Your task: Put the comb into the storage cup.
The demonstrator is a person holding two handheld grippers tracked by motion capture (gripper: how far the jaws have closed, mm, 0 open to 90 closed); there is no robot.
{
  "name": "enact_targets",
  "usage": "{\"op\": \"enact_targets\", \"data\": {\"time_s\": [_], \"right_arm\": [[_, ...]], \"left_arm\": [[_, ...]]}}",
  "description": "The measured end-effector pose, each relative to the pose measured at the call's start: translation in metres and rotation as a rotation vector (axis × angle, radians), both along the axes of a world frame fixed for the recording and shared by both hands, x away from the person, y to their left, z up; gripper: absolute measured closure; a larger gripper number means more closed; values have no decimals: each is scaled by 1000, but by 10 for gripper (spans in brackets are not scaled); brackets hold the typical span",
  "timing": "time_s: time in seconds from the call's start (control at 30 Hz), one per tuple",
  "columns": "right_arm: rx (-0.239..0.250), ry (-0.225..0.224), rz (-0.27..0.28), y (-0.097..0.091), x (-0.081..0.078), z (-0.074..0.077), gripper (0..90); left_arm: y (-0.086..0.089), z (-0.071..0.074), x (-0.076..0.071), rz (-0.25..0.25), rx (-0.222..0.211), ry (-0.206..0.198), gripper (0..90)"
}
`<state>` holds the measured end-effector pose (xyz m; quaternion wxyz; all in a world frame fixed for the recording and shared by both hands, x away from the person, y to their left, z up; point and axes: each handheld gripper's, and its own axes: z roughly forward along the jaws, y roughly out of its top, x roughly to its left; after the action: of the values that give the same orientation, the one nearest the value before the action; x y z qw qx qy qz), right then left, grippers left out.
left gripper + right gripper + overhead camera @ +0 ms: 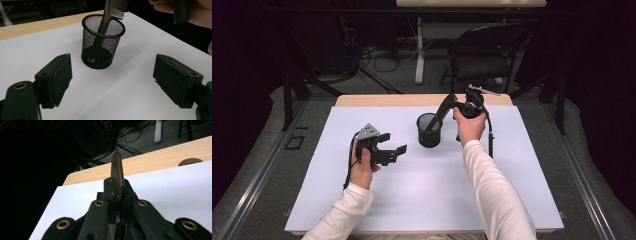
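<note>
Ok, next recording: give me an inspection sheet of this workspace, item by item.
Surface: white sheet on a wooden table.
Job's things: brown comb standing slanted in the black mesh cup, handle end down.
Clutter: nothing seen.
Grippers: right gripper shut on the comb; left gripper open, empty, beside the cup.
Cables: one trails from each gripper; more lie on the floor.
Surroundings: black chair, table leg, dark room.
</note>
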<state>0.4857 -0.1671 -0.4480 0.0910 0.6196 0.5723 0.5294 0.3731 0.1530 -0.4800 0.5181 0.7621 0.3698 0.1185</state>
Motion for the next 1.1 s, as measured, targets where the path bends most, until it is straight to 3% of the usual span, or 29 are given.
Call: {"op": "enact_targets", "data": {"time_s": [0.8,1.1], "right_arm": [[11,5,-7,-5,0,-3,800],[16,-12,-18,-6,-1,-3,668]], "left_arm": [[0,0,0,1,5,3,161],[0,-1,0,2,7,3,161]]}}
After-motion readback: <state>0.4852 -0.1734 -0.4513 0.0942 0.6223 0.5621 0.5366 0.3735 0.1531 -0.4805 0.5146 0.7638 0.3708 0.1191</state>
